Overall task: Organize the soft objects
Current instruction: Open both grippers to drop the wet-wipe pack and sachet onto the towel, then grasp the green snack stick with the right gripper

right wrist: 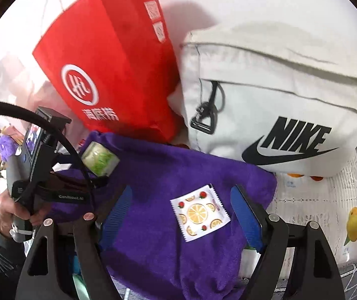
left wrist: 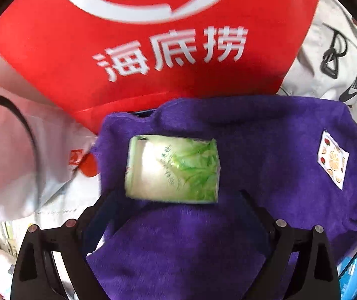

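Two black handheld tools, one gripped by a dark-sleeved hand

The right tool (right wrist: 181, 215) has blue finger pads (right wrist: 246, 220) and round silver screws; the left tool (right wrist: 53, 165) is black and grey, with white "GenRobot.AI" lettering, a small screen and a looping black cable (right wrist: 28, 115).

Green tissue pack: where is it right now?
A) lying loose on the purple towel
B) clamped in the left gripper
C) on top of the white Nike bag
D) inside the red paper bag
A: the green tissue pack lies on the purple towel, ahead of the left gripper, whose fingers stand apart and clear of it.
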`<state>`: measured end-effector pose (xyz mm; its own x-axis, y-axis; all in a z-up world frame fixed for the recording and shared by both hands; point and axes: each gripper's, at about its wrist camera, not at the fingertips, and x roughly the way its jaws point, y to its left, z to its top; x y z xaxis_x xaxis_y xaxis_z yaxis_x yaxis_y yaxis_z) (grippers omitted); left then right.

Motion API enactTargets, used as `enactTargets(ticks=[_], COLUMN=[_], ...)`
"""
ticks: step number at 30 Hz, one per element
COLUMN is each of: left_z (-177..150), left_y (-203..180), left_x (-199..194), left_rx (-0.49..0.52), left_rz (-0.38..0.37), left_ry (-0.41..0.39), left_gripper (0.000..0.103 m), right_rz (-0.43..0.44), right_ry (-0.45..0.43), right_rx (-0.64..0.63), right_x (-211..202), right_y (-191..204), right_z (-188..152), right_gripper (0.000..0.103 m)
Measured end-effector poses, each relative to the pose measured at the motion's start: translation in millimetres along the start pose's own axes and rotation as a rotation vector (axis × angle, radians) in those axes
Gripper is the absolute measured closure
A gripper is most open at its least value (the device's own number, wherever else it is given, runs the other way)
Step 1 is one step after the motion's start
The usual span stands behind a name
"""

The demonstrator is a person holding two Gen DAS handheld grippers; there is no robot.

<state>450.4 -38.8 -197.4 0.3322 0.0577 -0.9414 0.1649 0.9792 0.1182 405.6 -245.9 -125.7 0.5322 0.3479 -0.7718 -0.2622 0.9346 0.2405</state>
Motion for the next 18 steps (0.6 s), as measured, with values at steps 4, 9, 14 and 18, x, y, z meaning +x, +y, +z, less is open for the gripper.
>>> enactTargets(ticks=[4,9,14,18], left_z=[-15,-48,-79,-114], left_y=[-3,5,17,21], left_x=[-33,-75,-115,-156], left_rx=[-0.016,-0.061,-0.071,-0.041], left_rz=[-0.019,-0.081,-0.119,-0.135], left_ry=[-0.041,-0.079,-0.125,-0.174], left_gripper=[0.008,0.008,0.01,0.01], right_rz=[0.026,0.039,0.065,0.084], right_ry=[0.0,-0.017,-0.027,-0.033], right_rx=[-0.025,-0.084,-0.087,-0.062], right_x=[-14,-35,-69,-95], right_y=[15,41,57,62], right_z=[-1,-8,-31,-58], right_gripper=[0.022,0.022,0.022,0.022])
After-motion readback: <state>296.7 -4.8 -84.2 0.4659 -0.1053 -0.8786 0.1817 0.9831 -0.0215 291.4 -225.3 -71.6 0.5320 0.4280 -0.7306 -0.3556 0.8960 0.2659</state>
